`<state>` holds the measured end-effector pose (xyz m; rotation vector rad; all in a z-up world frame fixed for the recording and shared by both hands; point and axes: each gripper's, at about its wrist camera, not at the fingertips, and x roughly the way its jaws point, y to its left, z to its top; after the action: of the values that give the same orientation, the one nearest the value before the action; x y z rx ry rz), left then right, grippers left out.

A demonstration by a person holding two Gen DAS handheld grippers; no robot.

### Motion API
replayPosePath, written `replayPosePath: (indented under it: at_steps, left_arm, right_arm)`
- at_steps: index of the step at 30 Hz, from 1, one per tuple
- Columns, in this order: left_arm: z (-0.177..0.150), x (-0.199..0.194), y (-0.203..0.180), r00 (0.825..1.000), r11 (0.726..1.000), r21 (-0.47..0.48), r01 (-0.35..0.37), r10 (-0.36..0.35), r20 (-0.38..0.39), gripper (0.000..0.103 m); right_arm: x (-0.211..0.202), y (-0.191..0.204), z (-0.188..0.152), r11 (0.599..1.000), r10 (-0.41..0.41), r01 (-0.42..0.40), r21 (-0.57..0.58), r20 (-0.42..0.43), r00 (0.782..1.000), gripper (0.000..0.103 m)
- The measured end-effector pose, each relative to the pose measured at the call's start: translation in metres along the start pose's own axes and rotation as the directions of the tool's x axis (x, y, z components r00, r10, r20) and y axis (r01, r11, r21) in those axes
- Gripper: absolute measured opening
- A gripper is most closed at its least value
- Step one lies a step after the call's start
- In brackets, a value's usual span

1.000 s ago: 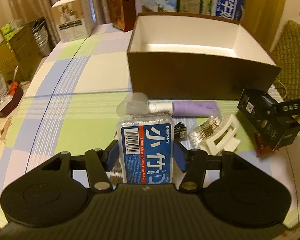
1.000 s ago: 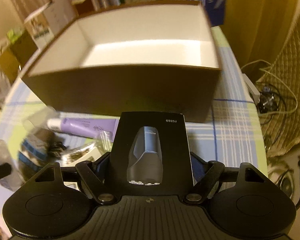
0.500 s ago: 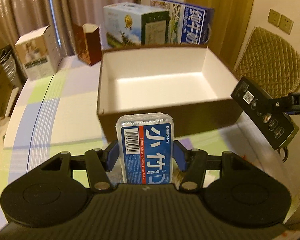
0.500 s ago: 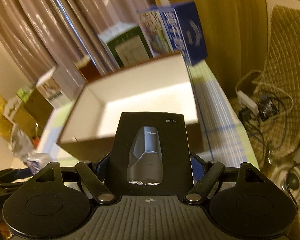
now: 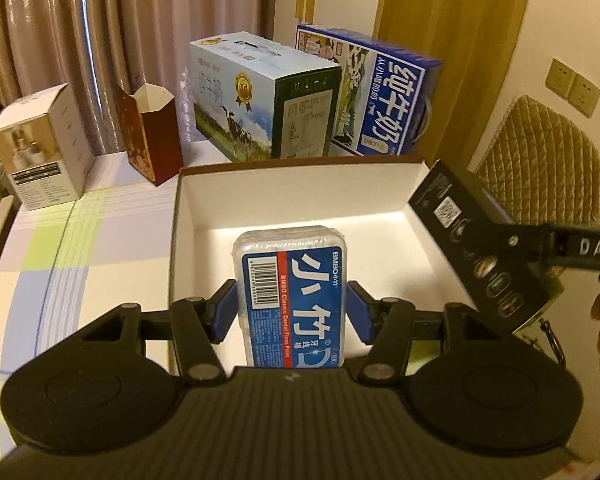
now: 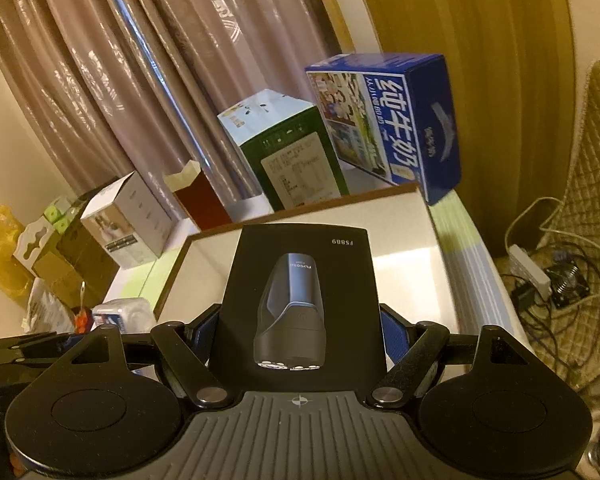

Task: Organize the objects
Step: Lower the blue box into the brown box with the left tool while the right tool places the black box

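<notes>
My left gripper [image 5: 291, 314] is shut on a clear floss pick case [image 5: 290, 284] with a blue label, held over the near part of the open brown box [image 5: 300, 208] with its white inside. My right gripper [image 6: 298, 330] is shut on a black shaver box [image 6: 300, 300], held above the same brown box [image 6: 428, 240]. In the left wrist view the shaver box [image 5: 476, 248] hangs over the box's right wall, clamped by the right gripper's fingers [image 5: 540, 246]. In the right wrist view the floss pick case [image 6: 124, 314] shows at lower left.
Behind the brown box stand a green-and-white carton [image 5: 264, 96] and a blue milk carton [image 5: 376, 96]. A dark red box [image 5: 148, 132] and a white box [image 5: 40, 148] stand at the left on the checked tablecloth [image 5: 80, 264]. A quilted chair [image 5: 548, 160] is at the right.
Both grippers have risen from the cluttered tabletop with their items and moved over the open brown box. The loose items on the cloth have dropped out of view.
</notes>
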<state>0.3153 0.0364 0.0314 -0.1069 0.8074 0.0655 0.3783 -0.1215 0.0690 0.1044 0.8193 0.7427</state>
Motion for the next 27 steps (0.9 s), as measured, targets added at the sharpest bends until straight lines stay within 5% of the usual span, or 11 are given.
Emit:
replayPosePath:
  at_steps: [11,18,23,27]
  left_arm:
    - [0.013,0.086,0.001,0.986,0.999,-0.038,0.018,-0.024,-0.163,0.054]
    - [0.006,0.116,-0.004,0.968,1.0,-0.021,0.014,-0.019,-0.248,0.054]
    - [0.005,0.128,-0.006,0.959,1.0,-0.008,0.015,-0.016,-0.283,0.054]
    - [0.004,0.133,-0.008,0.954,1.0,0.001,0.016,-0.015,-0.298,0.054]
  right_arm:
    - [0.088,-0.022,0.007,0.998,-0.068,0.069,0.007,-0.094,0.993,0.077]
    - [0.138,-0.034,-0.006,0.992,-0.129,0.129,-0.011,-0.214,0.968,0.077]
    - [0.159,-0.04,-0.009,0.989,-0.145,0.144,-0.024,-0.265,0.953,0.077]
    - [0.153,-0.043,-0.004,0.992,-0.123,0.122,-0.018,-0.244,0.962,0.08]
